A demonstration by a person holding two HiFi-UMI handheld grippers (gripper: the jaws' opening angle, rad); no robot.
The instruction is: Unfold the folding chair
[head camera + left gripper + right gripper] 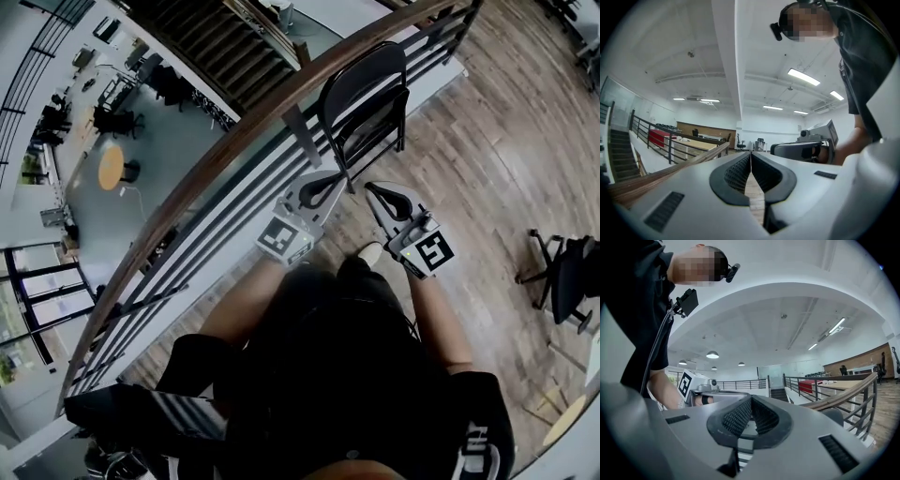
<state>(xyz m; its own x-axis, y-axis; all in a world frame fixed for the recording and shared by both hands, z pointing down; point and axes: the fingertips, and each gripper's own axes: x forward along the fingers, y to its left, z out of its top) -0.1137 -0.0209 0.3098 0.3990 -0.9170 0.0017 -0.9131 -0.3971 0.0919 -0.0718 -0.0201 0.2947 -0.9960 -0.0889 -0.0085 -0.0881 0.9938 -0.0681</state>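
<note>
A black folding chair point(366, 103) stands folded flat, leaning against the balcony railing point(234, 141) at the top of the head view. Both grippers are held out level just short of its lower legs. My left gripper point(339, 178) is shut with nothing in it, its tips close to the chair's left leg. My right gripper point(372, 190) is also shut and empty, just right of it. In the left gripper view the ribbed pads point(740, 171) meet along a closed seam at the left gripper point(751, 157). The right gripper point(751, 401) shows the same in its own view.
The curved wooden handrail point(670, 168) with dark bars runs diagonally, with a drop to a lower floor beyond it. A wheeled office chair point(567, 277) stands at the right on the wood floor point(487, 169). The person's shoe point(368, 253) is below the grippers.
</note>
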